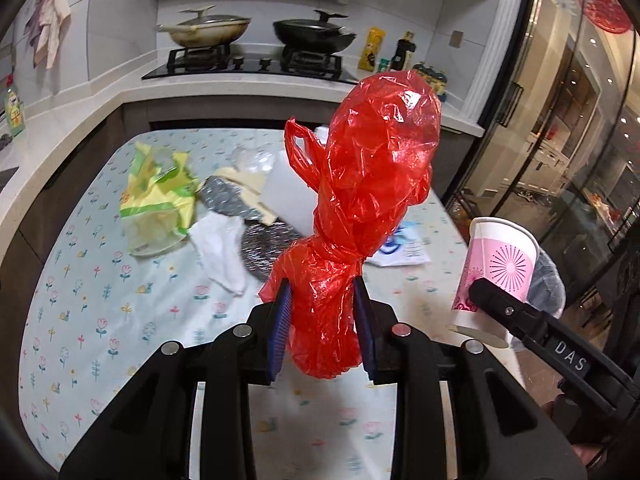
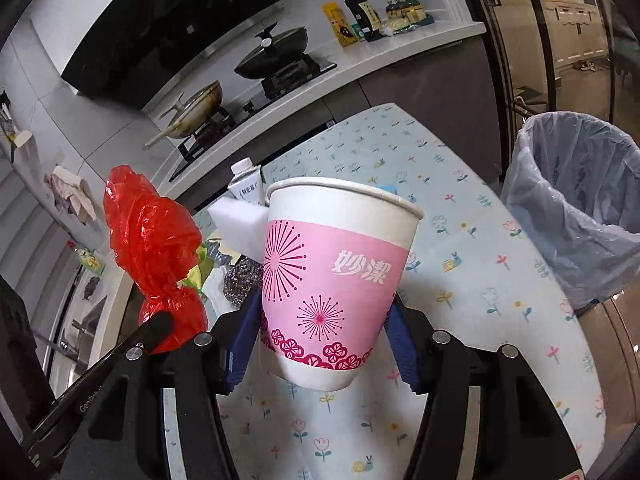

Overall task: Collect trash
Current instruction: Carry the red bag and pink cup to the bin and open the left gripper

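both lifted clear to bin: left hand-held gripper [image 1: 325, 320] clamps red plastic bag [image 1: 372, 168], right hand-held gripper [image 2: 326, 340] grips pink paper cup [image 2: 332, 280] near lined trash bin [image 2: 576, 216]

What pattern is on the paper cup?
Pink band with magenta starbursts and flowers on the white cup; clearest in the right wrist view.

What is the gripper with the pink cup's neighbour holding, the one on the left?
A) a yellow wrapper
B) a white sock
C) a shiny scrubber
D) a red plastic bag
D: the left gripper has its jaws pressed on a knotted red plastic bag lifted off the table, while the right gripper grips the pink cup.
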A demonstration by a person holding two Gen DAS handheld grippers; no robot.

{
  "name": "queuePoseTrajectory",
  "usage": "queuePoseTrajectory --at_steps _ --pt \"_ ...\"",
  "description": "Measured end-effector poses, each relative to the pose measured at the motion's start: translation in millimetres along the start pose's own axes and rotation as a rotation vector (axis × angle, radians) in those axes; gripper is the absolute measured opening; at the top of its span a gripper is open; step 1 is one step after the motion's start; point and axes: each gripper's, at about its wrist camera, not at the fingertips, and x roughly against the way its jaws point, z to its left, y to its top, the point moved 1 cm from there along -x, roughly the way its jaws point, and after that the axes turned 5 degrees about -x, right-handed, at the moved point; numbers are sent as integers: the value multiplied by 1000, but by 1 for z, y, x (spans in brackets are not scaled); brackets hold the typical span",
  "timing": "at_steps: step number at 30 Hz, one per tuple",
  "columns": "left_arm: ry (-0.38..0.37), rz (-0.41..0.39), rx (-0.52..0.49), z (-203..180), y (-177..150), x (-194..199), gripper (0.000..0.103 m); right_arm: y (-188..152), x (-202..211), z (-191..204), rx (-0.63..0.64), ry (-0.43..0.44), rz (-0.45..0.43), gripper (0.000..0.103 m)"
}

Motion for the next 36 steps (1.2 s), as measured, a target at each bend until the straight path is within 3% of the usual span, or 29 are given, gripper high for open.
queuePoseTrajectory --at_steps 19,36 --pt "-132 -39 -175 -157 6 18 29 37 103 -116 -128 -53 -175 58" --pt "-194 6 -311 -258 -1 -13 29 58 138 -204 -226 -114 -233 58"
